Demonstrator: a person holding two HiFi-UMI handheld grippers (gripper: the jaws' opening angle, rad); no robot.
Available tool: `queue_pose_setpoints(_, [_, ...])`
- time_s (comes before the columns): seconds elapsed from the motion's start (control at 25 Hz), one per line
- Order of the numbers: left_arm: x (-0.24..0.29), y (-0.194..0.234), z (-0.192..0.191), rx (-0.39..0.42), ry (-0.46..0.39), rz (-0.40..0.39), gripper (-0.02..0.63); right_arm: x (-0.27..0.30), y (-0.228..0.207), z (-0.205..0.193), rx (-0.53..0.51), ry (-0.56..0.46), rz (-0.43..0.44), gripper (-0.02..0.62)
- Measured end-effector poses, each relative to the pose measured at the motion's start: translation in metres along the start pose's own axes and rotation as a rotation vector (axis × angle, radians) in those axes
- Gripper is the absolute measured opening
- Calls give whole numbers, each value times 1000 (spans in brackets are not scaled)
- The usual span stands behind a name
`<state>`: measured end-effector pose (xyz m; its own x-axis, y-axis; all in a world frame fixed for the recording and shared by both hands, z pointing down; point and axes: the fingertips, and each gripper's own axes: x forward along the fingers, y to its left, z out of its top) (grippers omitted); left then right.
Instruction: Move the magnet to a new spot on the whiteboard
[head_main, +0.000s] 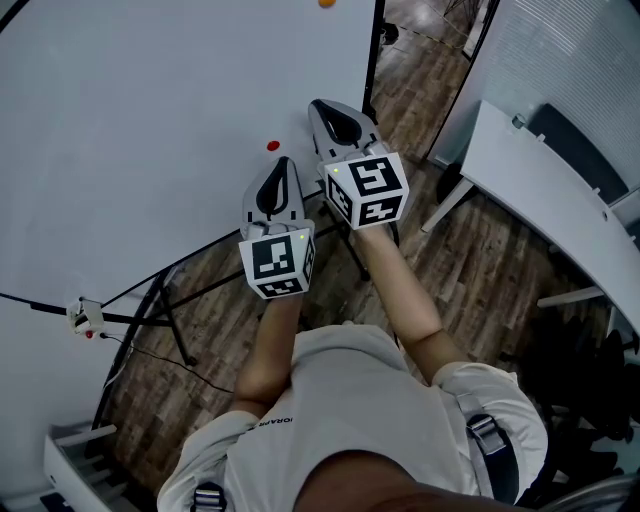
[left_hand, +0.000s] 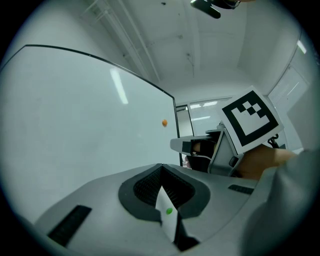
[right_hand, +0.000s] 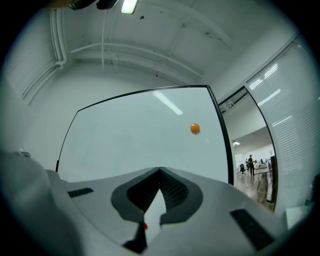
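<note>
- Red magnet (head_main: 272, 146) sticks on the whiteboard (head_main: 130, 120), touched by neither tool, just left of the right tool's tip.
- Orange magnet (head_main: 327, 3) sits well above it, near the board's right edge.
- Right tongs (head_main: 320, 106) are clenched on nothing, tip near the board.
- Left tongs (head_main: 282, 162) are also clenched and empty, just below the first magnet.
</note>
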<state>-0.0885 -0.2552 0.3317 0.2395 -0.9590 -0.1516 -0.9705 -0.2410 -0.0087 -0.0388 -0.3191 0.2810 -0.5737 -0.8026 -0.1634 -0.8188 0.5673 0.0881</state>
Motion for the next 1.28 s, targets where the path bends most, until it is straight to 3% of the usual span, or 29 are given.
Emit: queue_pose_setpoints(1.28, [2, 0, -5, -2, 9, 2, 2, -30, 18, -52, 43, 65, 17, 12])
